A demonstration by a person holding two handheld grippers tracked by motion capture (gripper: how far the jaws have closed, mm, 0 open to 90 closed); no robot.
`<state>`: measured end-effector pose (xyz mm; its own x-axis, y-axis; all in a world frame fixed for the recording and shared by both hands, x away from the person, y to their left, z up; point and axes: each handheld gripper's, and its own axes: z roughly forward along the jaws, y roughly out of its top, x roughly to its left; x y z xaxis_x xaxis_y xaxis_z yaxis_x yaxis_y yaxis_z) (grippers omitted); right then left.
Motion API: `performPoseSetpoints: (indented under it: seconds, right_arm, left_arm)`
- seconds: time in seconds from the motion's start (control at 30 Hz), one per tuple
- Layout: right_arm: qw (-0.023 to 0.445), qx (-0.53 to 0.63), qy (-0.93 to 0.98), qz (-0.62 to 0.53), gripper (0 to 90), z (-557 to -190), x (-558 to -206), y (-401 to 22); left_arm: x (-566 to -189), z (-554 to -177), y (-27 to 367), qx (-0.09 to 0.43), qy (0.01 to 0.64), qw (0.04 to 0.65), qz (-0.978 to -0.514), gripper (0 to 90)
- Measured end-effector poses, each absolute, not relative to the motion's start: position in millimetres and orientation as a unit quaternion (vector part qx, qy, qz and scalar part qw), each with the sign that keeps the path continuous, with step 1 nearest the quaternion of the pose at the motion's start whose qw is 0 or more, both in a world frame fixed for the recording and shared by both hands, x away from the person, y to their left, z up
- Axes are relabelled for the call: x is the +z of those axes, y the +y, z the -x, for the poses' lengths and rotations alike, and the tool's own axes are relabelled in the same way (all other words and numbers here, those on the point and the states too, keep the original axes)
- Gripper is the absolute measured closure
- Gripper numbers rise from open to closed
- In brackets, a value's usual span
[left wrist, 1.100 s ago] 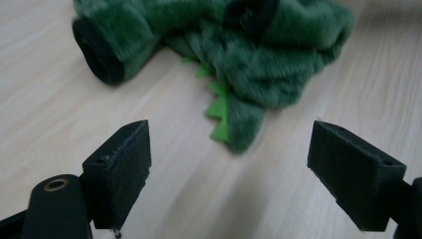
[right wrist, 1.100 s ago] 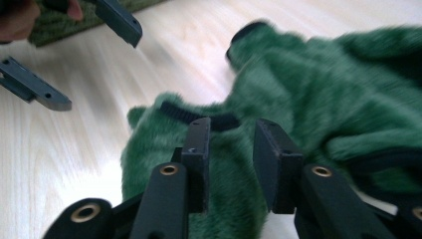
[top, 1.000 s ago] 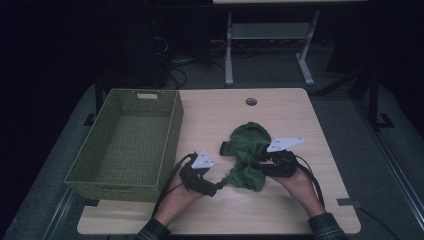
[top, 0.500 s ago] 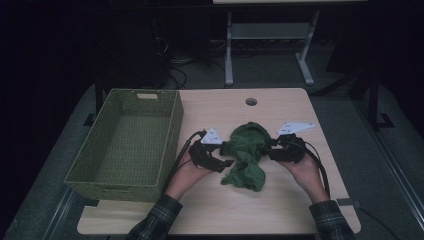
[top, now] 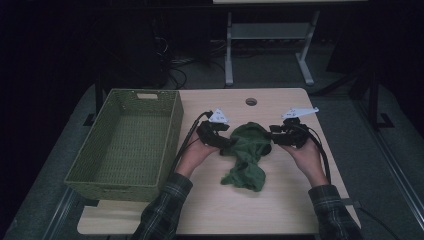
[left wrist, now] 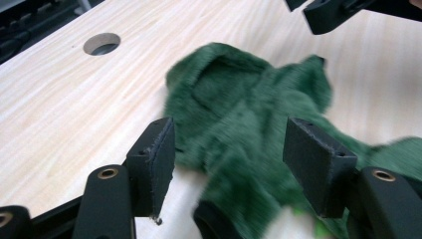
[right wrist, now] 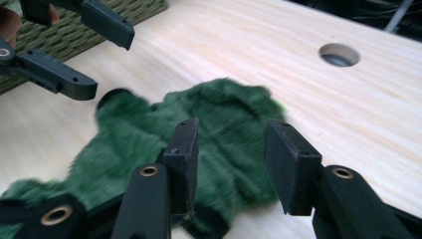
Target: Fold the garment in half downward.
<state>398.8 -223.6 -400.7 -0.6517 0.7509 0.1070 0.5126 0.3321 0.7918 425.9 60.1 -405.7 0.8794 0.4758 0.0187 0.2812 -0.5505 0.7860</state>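
Note:
A dark green fuzzy cloth [top: 247, 160] lies crumpled on the wooden table [top: 280, 210], its upper part bunched between the two grippers. My left gripper [top: 227, 142] reaches into the cloth's left edge. Its jaws have just been closing and still stand apart, with the cloth [left wrist: 239, 109] between and beyond the pads, which do not press on it. My right gripper [top: 272, 137] meets the cloth's right edge. Its jaws have opened a little and straddle the cloth [right wrist: 219, 114] with a gap at each pad.
A green woven basket [top: 172, 125] stands open at the table's left, close to the left hand. A round cable hole [top: 251, 101] sits near the far edge. The table's right edge runs just beyond the right hand. Cables trail from both grippers.
Both hands have moved away from the person toward the table's middle and closed in on the cloth from both sides. The cloth has bunched up between them. The left jaws are narrower.

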Motion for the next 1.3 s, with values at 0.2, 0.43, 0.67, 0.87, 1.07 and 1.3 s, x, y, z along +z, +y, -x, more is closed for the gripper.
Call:
performPoseSetpoints:
  seconds: [0.2,0.43,0.67,0.87,1.07,1.3]
  right_arm:
    - [0.149,0.413,0.799,-0.410,56.9,-414.9,-412.2,-229.3]
    - [0.150,0.402,0.797,-0.425,58.3,-433.1,-429.9,-228.6]
    - [0.136,0.390,0.800,-0.436,58.8,-440.2,-451.1,-230.0]
    - [0.133,0.396,0.796,-0.438,59.0,-441.3,-466.8,-230.0]
    - [0.144,0.386,0.803,-0.431,64.8,-442.5,-476.3,-225.5]
    - [0.158,0.380,0.809,-0.420,76.1,-441.5,-479.2,-221.4]
  left_arm:
    - [-410.7,-450.5,47.2,0.124,0.221,0.415,-0.874,41.9]
    - [-435.2,-477.3,33.8,0.108,0.232,0.392,-0.884,43.2]
    - [-451.4,-486.1,32.8,0.090,0.249,0.390,-0.882,43.5]
    - [-457.9,-488.7,33.4,0.087,0.251,0.378,-0.887,46.2]
    - [-464.5,-491.8,35.1,0.088,0.251,0.362,-0.894,50.9]
    - [-467.5,-491.6,35.0,0.088,0.243,0.351,-0.900,63.9]
